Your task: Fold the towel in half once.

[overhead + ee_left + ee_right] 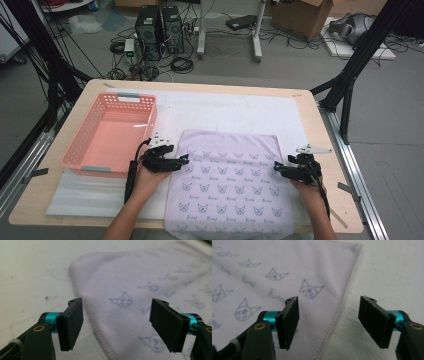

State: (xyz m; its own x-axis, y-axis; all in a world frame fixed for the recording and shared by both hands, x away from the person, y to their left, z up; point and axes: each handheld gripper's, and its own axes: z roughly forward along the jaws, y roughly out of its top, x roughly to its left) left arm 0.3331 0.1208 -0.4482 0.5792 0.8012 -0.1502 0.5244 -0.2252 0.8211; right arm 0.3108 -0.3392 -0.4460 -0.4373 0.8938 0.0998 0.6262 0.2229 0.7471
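**Two grippers at the side edges of a towel**

The bench (60, 200) is a light wooden top, and a white mat (240, 107) covers most of it. On the left part of the bench stands a pink basket (90, 145) with perforated walls, just beside the towel's left edge.

The towel (230, 185) lies flat on the mat in the middle of the near side. It is pale lilac with a printed pattern of small cat-like faces, and its near end reaches the front edge of the bench.

The left gripper (186, 160) is at the towel's left edge, near the far corner. In the left gripper view its fingers (72, 322) stand apart – the hemmed edge of the towel (130, 290) runs between them, but the pads do not press on it.

The right gripper (276, 167) is at the right edge, opposite to the left one. In the right gripper view its fingers (290, 321) are also released – the stitched edge of the towel (287, 270) passes between them, one finger over the cloth and the other over the mat (392, 277).
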